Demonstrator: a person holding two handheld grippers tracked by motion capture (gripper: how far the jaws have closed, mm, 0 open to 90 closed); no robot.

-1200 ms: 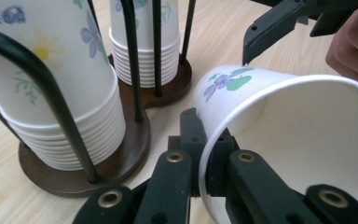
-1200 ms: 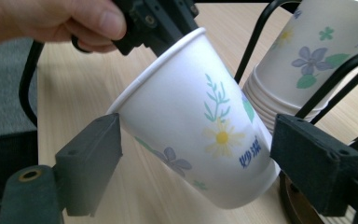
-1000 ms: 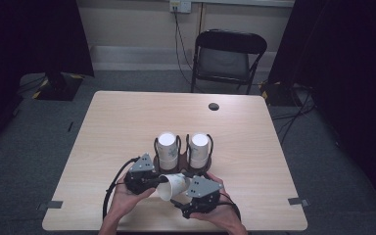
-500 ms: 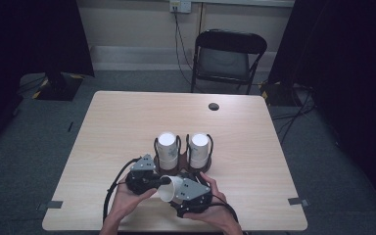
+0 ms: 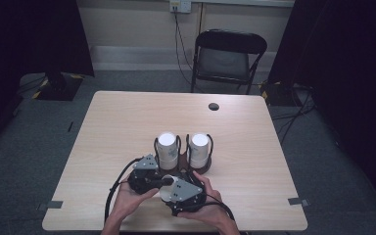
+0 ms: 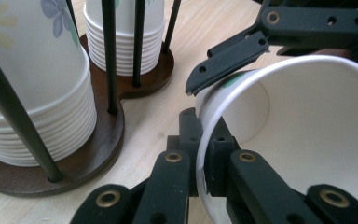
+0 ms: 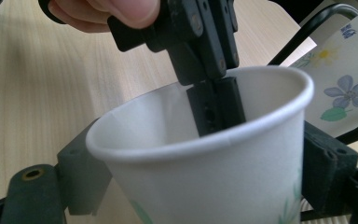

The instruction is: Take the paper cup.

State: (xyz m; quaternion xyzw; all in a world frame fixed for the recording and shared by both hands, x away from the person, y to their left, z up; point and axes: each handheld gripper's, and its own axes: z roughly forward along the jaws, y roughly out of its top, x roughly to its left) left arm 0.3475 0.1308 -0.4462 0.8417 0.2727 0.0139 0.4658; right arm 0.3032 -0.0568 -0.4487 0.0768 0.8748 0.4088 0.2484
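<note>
**Cup handover, near table edge**

Left gripper (image 5: 149, 180) pinches the paper cup (image 5: 169, 187) rim, at 6 o'clock from the cup rack (image 5: 182, 169). Right gripper (image 5: 176, 193) jaws, just closing, straddle the cup body. Seat the right grip squarely before letting the rim go; squeeze gently.

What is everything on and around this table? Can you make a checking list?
Surface: wooden table, round dark hole near the far edge.
Job's things: loose paper cup; two stacks of flowered cups in a wire holder on a dark wooden base.
Clutter: nothing seen.
Grippers: left gripper pinches the cup's rim; right gripper has been closing around the cup's body, contact unclear.
Cables: black cable trailing from the left gripper.
Surroundings: folding chair, wall socket, grey carpet.
</note>
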